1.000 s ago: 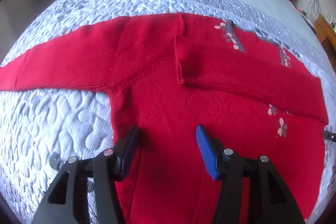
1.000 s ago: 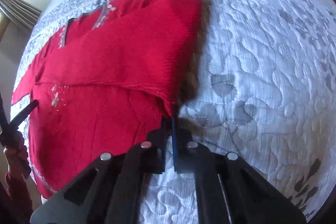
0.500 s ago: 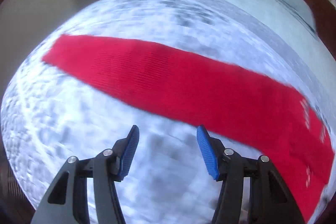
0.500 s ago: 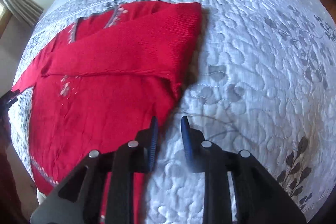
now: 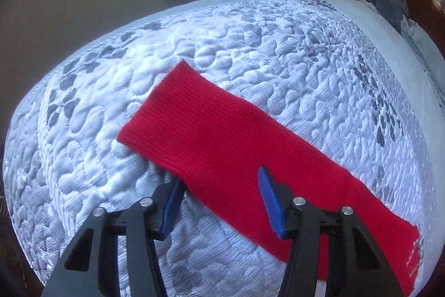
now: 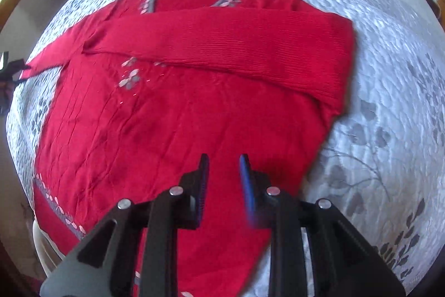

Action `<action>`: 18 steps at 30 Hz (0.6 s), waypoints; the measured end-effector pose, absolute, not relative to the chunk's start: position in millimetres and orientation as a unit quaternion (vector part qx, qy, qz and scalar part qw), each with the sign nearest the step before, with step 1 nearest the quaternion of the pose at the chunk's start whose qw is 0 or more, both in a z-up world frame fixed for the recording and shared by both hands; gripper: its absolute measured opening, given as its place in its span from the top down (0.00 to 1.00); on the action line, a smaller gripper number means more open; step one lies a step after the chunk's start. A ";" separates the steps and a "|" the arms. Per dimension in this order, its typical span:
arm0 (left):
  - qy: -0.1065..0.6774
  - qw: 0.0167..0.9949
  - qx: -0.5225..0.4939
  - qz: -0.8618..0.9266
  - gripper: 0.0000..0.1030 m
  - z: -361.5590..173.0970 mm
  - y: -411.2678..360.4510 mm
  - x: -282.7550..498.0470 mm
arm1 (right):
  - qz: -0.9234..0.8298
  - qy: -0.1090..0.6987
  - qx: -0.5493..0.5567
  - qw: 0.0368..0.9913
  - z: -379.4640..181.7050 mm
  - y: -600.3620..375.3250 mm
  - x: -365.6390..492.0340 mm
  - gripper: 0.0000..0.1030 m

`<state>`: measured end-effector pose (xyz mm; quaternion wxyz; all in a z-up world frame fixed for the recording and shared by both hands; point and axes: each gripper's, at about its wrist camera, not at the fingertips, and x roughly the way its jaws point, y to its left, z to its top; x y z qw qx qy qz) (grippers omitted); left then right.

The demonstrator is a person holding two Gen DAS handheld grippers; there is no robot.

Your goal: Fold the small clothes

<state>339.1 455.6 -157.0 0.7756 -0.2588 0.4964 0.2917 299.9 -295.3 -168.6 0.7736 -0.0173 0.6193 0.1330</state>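
Red sweater (image 6: 167, 116) lies flat on the bed (image 6: 389, 60), one sleeve (image 6: 236, 41) already folded across the chest, the other sleeve (image 5: 222, 141) stretched out flat on the quilt. My left gripper (image 5: 219, 202) has jaws spread but just been closing, straddling that sleeve's edge, not pinching yet. My right gripper (image 6: 224, 180) hovers over the body, jaws slightly apart, empty. Knit looks soft, light and floppy; I'd pinch near the cuff (image 5: 155, 107).

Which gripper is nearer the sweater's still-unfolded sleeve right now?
Left. The left gripper hangs over the unfolded sleeve, jaws open astride its near edge. The right gripper hangs open over the sweater body, far from that sleeve.
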 end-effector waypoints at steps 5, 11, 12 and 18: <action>0.473 0.775 -0.308 0.286 0.96 -156.1 479.7 336.8 | 0.156 0.613 -0.040 0.774 -171.2 -273.1 295.1 0.77; 0.418 0.816 -0.275 0.289 0.96 -127.6 456.8 333.7 | 0.160 0.607 -0.054 0.777 -171.3 -268.8 288.3 0.74; 0.404 0.831 -0.261 0.280 0.96 -117.8 442.5 335.0 | 0.160 0.606 -0.053 0.777 -170.6 -270.2 286.5 0.74; 0.387 0.892 -0.158 0.172 0.96 -81.2 327.6 360.9 | 0.153 0.607 -0.036 0.779 -170.3 -285.8 275.1 0.73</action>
